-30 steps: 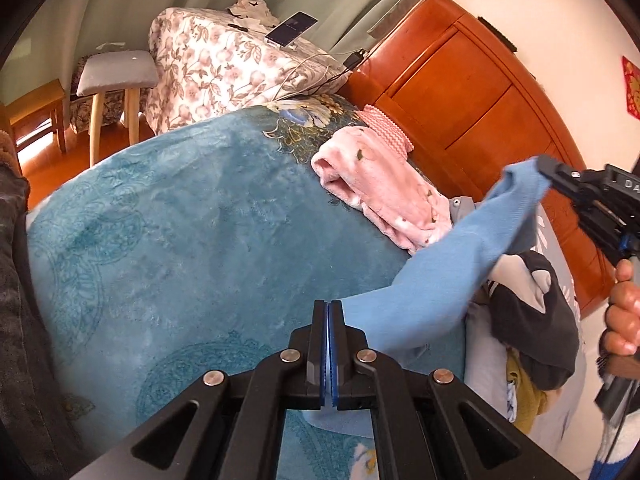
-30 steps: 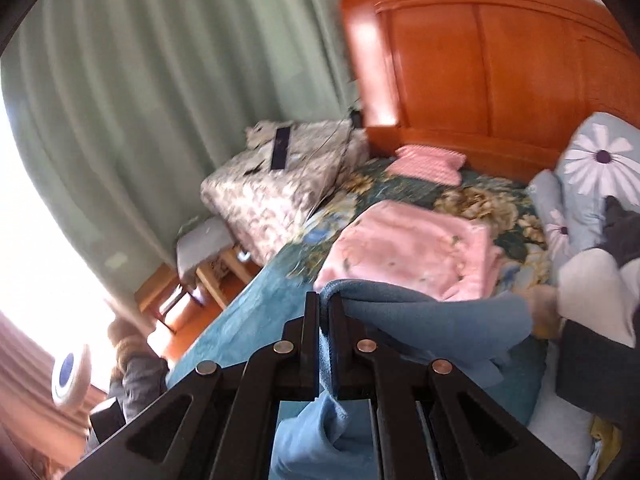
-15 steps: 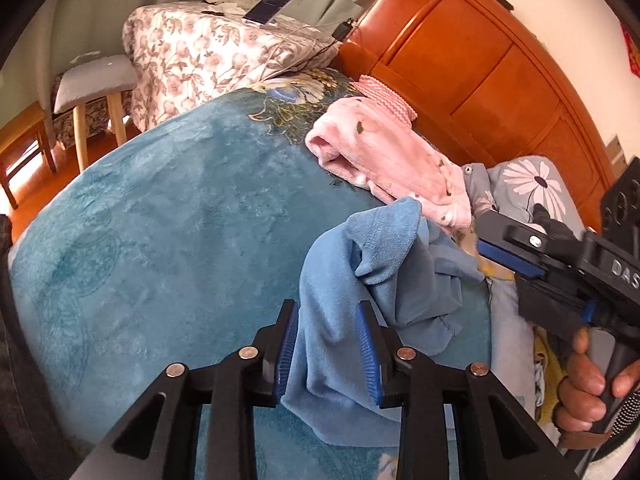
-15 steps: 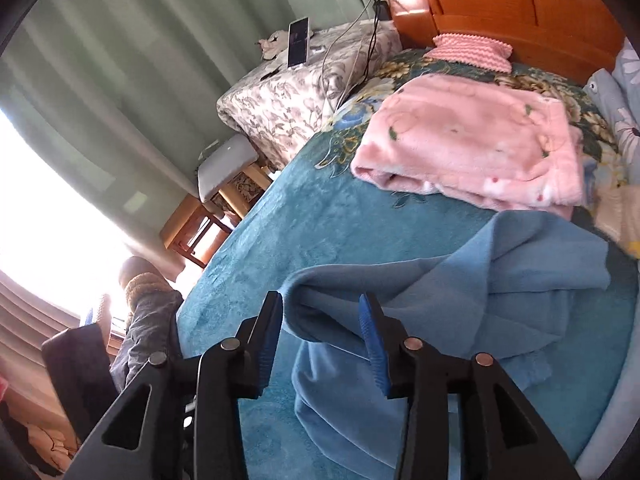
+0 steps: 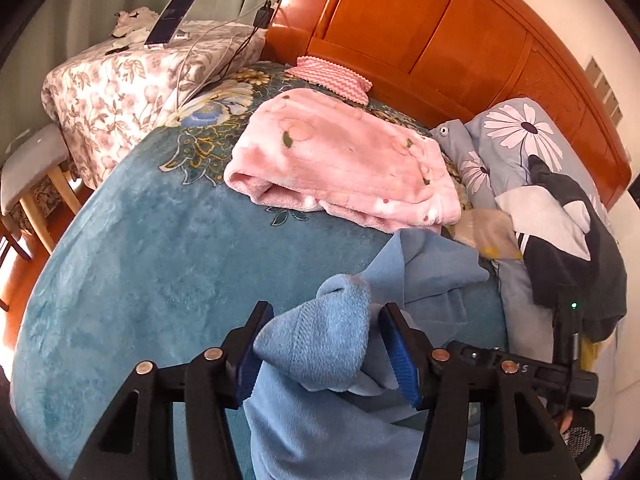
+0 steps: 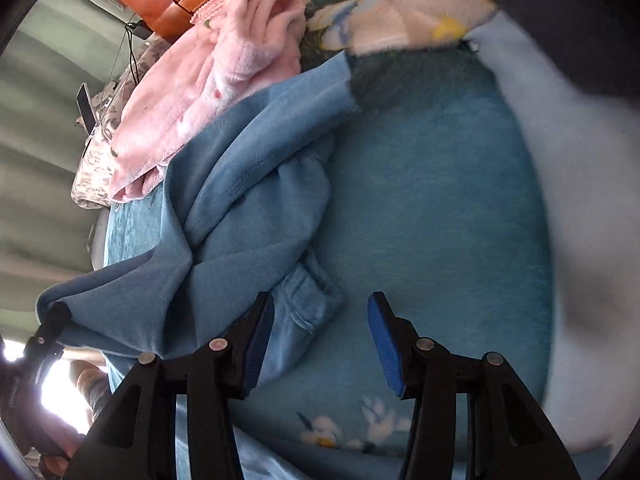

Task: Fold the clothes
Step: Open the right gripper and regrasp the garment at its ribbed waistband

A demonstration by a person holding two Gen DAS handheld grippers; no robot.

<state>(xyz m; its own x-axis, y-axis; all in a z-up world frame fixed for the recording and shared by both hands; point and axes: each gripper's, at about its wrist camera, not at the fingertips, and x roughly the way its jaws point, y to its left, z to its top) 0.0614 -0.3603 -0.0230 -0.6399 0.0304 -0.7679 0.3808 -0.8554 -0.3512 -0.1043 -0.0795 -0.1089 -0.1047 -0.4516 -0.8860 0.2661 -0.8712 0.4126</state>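
- Dropped since a second ago, the blue garment (image 5: 316, 344) lies crumpled on the bed (image 5: 152, 248), just beside the pink blanket (image 5: 344, 160).
- Left gripper (image 5: 326, 348): fingers just opened, a fold between them.
- Right gripper (image 6: 320, 336): fingers spread, just opened, cuff between them unpinched.

A home bedroom, it seems; wooden headboard (image 5: 440, 40), teal bedspread (image 5: 160, 260), floral pillow (image 5: 516, 136), curtains (image 6: 36, 128).
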